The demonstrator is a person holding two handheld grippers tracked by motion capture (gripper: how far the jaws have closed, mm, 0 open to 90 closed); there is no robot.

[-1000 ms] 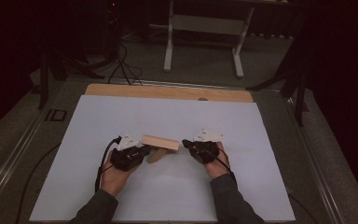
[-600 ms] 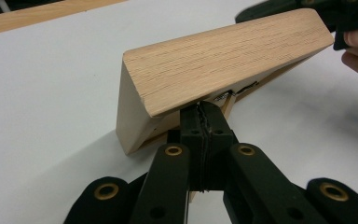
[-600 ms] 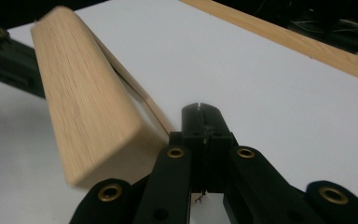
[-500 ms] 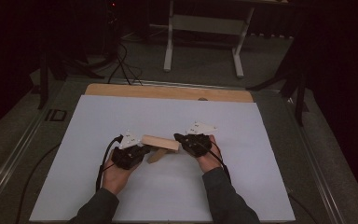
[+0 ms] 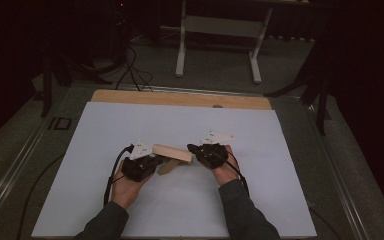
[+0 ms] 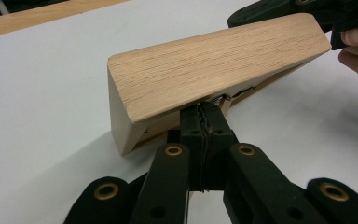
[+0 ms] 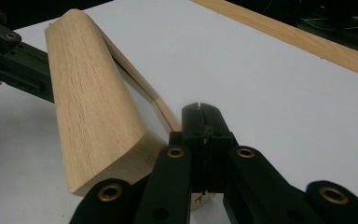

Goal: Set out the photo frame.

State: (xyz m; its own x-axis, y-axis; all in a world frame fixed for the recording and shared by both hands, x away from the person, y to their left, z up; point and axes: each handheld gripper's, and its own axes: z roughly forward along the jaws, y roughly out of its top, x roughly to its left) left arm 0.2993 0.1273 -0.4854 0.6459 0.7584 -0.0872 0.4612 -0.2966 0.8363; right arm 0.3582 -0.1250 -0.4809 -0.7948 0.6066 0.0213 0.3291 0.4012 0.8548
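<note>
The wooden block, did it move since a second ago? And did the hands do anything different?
The right gripper slid in toward the wooden block and now meets its right end, jaws shut. The left gripper has just closed its jaws at the block's left end; whether anything is pinched between them is hard to tell. The block itself stayed in its place on the white table, and the left hand did not shift.

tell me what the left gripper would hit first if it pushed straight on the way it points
Most likely the wooden block: the left gripper, jaws shut, has its tips right under the block's lower edge, seemingly touching already. Beyond that lies the white table, though depth is hard to judge.
</note>
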